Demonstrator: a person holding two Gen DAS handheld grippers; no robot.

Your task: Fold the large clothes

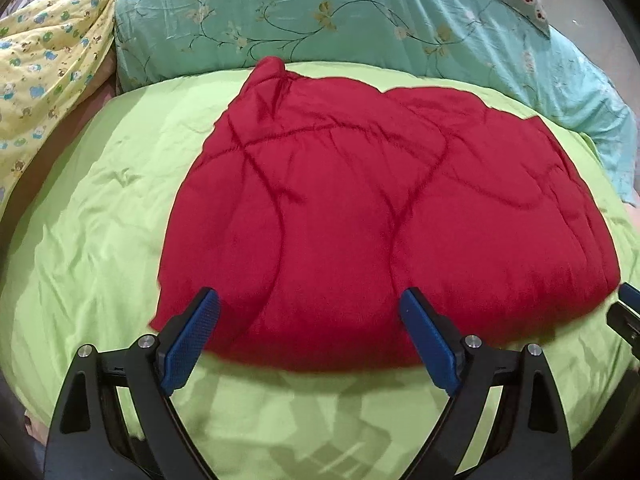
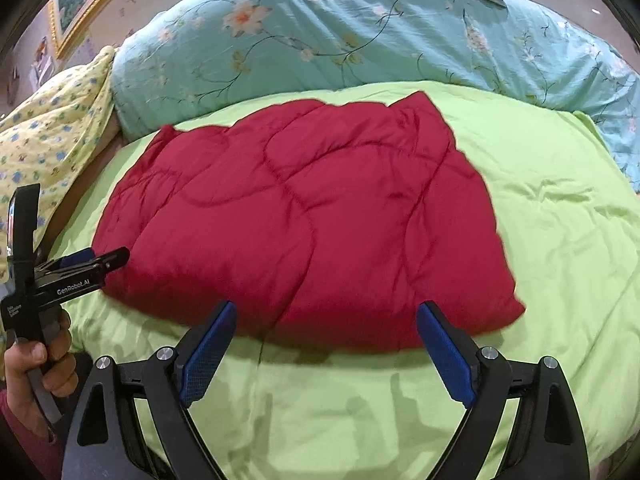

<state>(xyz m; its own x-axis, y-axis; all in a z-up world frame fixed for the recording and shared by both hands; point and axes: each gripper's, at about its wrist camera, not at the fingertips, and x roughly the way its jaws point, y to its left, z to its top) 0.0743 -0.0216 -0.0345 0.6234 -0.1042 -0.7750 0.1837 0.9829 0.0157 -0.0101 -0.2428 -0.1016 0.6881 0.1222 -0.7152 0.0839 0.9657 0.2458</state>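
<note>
A red quilted garment (image 1: 372, 216) lies folded in a thick pad on the lime-green bed cover (image 1: 88, 216); it also shows in the right wrist view (image 2: 304, 224). My left gripper (image 1: 310, 300) is open and empty, its blue pads just above the garment's near edge, left of centre. My right gripper (image 2: 326, 314) is open and empty at the near edge, right of centre. The left gripper also appears from the side in the right wrist view (image 2: 100, 260), next to the garment's left corner. A tip of the right gripper shows at the left view's right edge (image 1: 628, 308).
A teal floral quilt (image 1: 360, 20) is bunched along the far side of the bed (image 2: 360, 36). A yellow printed blanket (image 1: 44, 64) lies at the far left. A framed picture (image 2: 84, 4) hangs on the wall. Green cover (image 2: 560, 240) surrounds the garment.
</note>
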